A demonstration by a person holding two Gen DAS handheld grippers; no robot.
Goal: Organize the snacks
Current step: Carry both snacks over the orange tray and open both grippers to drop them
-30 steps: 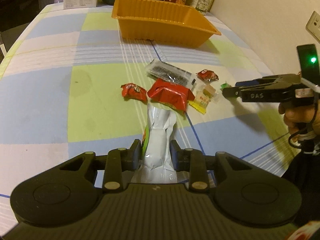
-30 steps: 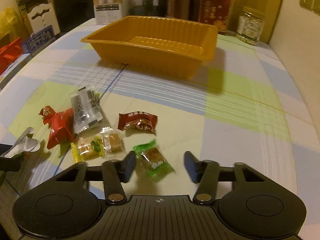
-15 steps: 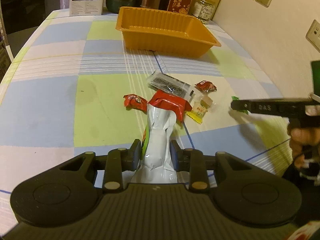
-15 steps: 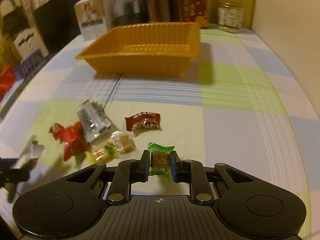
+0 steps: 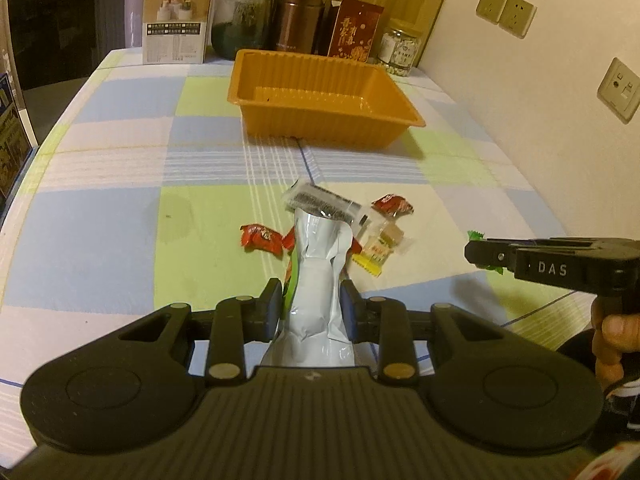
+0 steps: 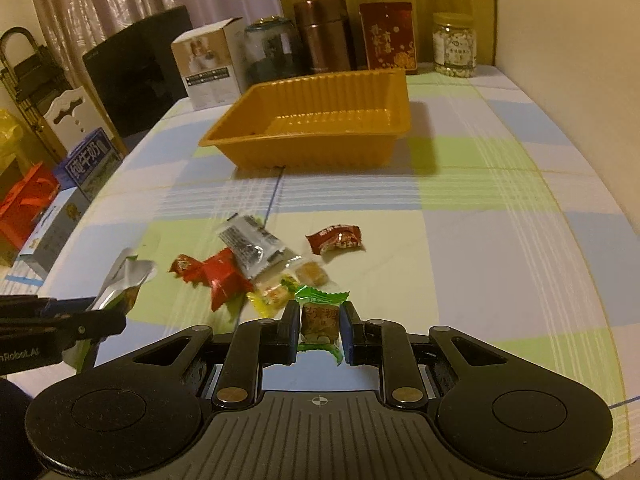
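My left gripper (image 5: 312,304) is shut on a silver foil snack pouch (image 5: 316,280), held above the checked tablecloth. My right gripper (image 6: 320,326) is shut on a small green-wrapped candy (image 6: 319,316), also lifted off the cloth. On the table lie loose snacks: a grey-black packet (image 6: 252,246), a red packet (image 6: 222,278), a small red candy (image 6: 336,238), another red candy (image 5: 260,236) and a yellow clear-wrapped sweet (image 6: 276,292). An empty orange tray (image 6: 304,152) stands farther back. In the left wrist view the right gripper (image 5: 480,254) shows at the right, with the person's hand behind it.
Along the table's far edge stand a white box (image 6: 208,68), a dark jar (image 6: 272,50), a brown flask (image 6: 324,34), a red tin (image 6: 386,36) and a glass jar (image 6: 454,44). A wall with sockets (image 5: 504,10) runs along the right. Boxes and bags (image 6: 52,200) sit off the left edge.
The right gripper closed on the green candy and lifted it off the cloth. Both grippers rose, so the tray and far objects show more fully. The left stayed shut on the pouch.
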